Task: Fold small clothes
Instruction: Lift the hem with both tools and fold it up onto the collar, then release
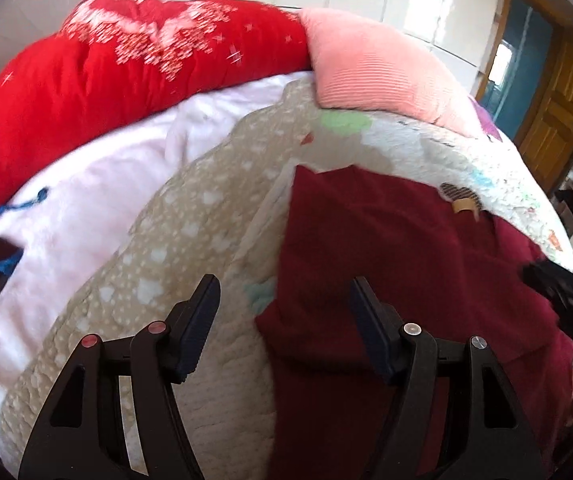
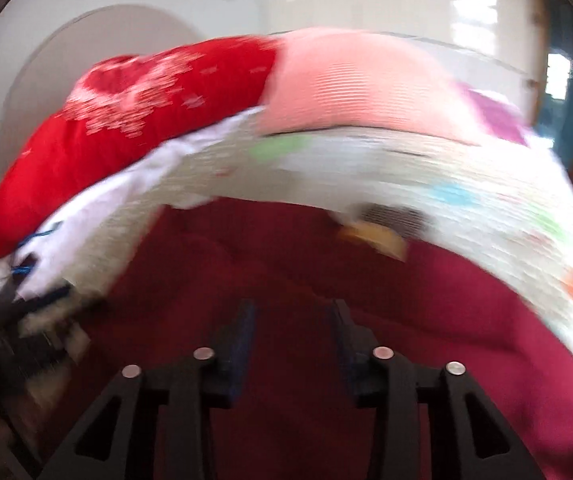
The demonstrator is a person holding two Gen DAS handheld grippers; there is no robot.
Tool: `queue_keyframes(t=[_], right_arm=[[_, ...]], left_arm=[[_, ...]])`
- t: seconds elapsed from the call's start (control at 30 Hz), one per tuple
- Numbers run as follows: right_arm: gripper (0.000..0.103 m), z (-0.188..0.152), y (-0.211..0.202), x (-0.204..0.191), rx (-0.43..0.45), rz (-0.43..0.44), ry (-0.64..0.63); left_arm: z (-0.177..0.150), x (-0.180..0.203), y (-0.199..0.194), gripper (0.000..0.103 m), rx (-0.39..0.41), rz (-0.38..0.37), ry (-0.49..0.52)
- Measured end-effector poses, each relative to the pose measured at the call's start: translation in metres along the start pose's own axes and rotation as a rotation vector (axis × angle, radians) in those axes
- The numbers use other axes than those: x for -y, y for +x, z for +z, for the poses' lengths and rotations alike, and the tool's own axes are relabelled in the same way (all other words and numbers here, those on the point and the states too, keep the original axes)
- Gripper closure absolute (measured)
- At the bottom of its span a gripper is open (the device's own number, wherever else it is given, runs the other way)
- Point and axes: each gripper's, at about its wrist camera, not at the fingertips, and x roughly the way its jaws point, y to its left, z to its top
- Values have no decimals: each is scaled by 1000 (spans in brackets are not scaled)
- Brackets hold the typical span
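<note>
1. On the bed, a dark red garment (image 1: 386, 272) lies spread over the patterned quilt (image 1: 190, 240), with its left edge running down between the fingers of the left gripper (image 1: 284, 320).
2. Left gripper: jaws stand apart and hold nothing; it hangs over the garment's left edge, one finger above the quilt, the other above the cloth.
3. Right gripper (image 2: 292, 332): jaws likewise apart and empty, placed over the middle of the garment. The right wrist view is heavily blurred, so finer detail cannot be confirmed.
4. A tan tag (image 1: 464, 204) shows at the garment's far edge, near the quilt's printed border.
5. Background items: a red comforter (image 1: 106, 80) and a pink pillow (image 1: 374, 72) rest at the head of the bed; a white blanket (image 1: 86, 208) lies left of the quilt. None touches the garment.
6. Step in hand, by judgement: the garment looks laid out but unfolded, with both grippers positioned to take hold.
7. Next move calls for each gripper to come down onto a single layer at an edge or corner, without pinching the quilt beneath.
</note>
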Motion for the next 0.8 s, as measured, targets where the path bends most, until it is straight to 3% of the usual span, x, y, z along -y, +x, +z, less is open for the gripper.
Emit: queue_keyframes(t=[0.1,0.2,0.3,0.4,0.6,0.7,0.8], right_arm=[[65,-25,-22,48,4,-167,59],[65,-46,-8,95,-115,-308,121],[65,-60,-14,123,-88,-209,248],[63,-66,-38,127,-64,-180,285],[59,-98,-92,163,-6,-246,382],[58,-103,-105,186,-7,-302,419],[58,-97,-107,202,-28,-303,391]], left_arm=[[1,15,5,36,-8,-21,28],[-7,32,31,36,-90,12,88],[-12,45,31,36,-72,80,157],[-11,46,21,36,-85,60,124],[-15,74,-8,36,-47,-24,139],[-20,94,-13,36,-55,-65,158],[-29,117,-14,36,-82,-110,190]])
